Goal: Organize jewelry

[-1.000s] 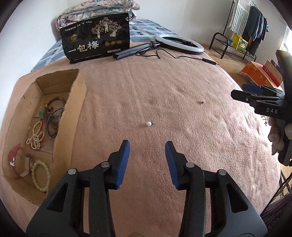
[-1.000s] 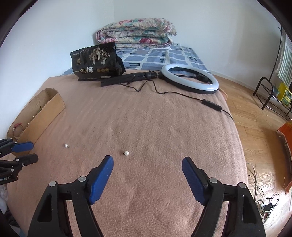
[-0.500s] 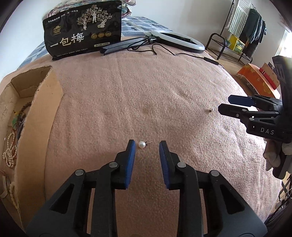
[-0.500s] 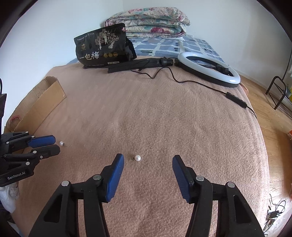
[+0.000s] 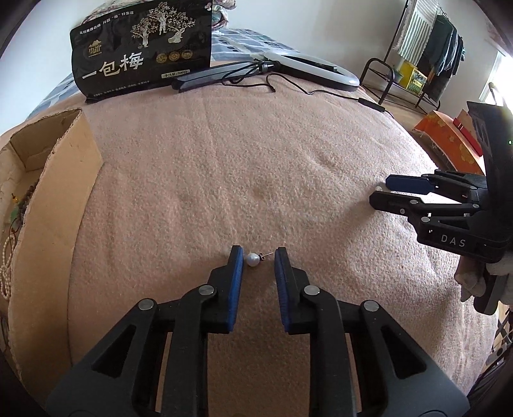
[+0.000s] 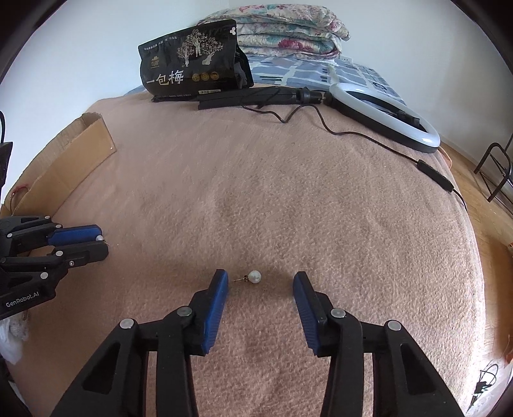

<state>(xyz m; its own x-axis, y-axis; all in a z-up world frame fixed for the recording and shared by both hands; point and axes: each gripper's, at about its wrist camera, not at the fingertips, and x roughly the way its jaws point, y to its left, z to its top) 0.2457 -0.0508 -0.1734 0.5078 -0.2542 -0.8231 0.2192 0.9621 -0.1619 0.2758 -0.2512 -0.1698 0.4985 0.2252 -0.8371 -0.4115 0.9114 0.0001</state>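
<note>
Two pearl stud earrings lie on the pink blanket. My left gripper is open, low over the blanket, with one pearl earring between its fingertips, close to the left pad. My right gripper is open wider, with the other pearl earring between its fingertips. Each gripper shows in the other's view: the right gripper and the left gripper. A cardboard box at the left holds bead bracelets and necklaces.
A black snack bag, a folded tripod and a ring light with its cable lie at the far end of the bed. Folded quilts sit behind. A clothes rack and orange boxes stand on the floor to the right.
Both grippers have moved forward and down onto their earrings. Both jaws have narrowed, the left more than the right. The earrings have not moved.
</note>
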